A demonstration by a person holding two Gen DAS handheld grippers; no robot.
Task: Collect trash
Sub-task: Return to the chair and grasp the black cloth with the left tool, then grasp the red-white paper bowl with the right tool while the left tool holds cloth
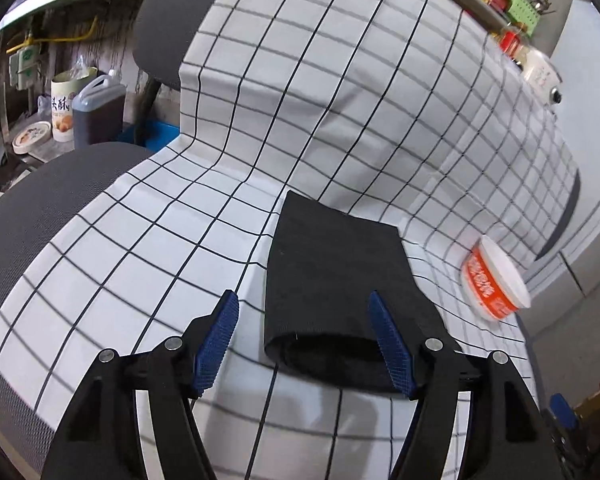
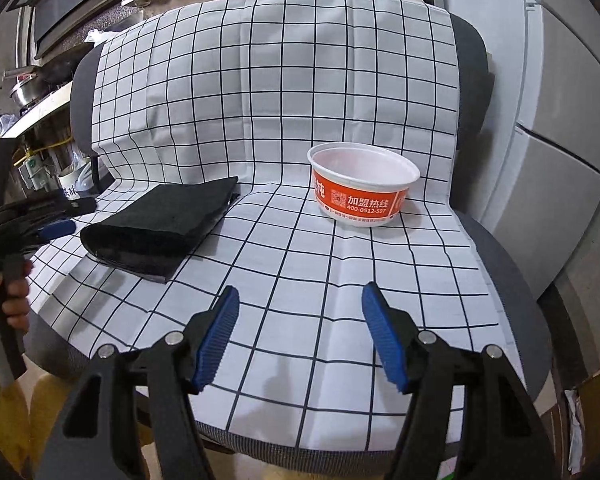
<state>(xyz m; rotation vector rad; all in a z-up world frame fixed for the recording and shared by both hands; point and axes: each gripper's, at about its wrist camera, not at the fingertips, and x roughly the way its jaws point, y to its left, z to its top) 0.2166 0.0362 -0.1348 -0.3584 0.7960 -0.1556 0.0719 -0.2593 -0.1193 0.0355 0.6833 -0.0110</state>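
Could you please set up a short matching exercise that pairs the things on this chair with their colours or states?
Things:
1. bowl
2. bag
3. cloth
4. left gripper

Descriptions:
A. white with black grid lines
B. open, at the mouth of a black thing
C. orange and white, upright, empty
D. black, lying flat

Pairs: 1-C, 2-D, 3-A, 4-B
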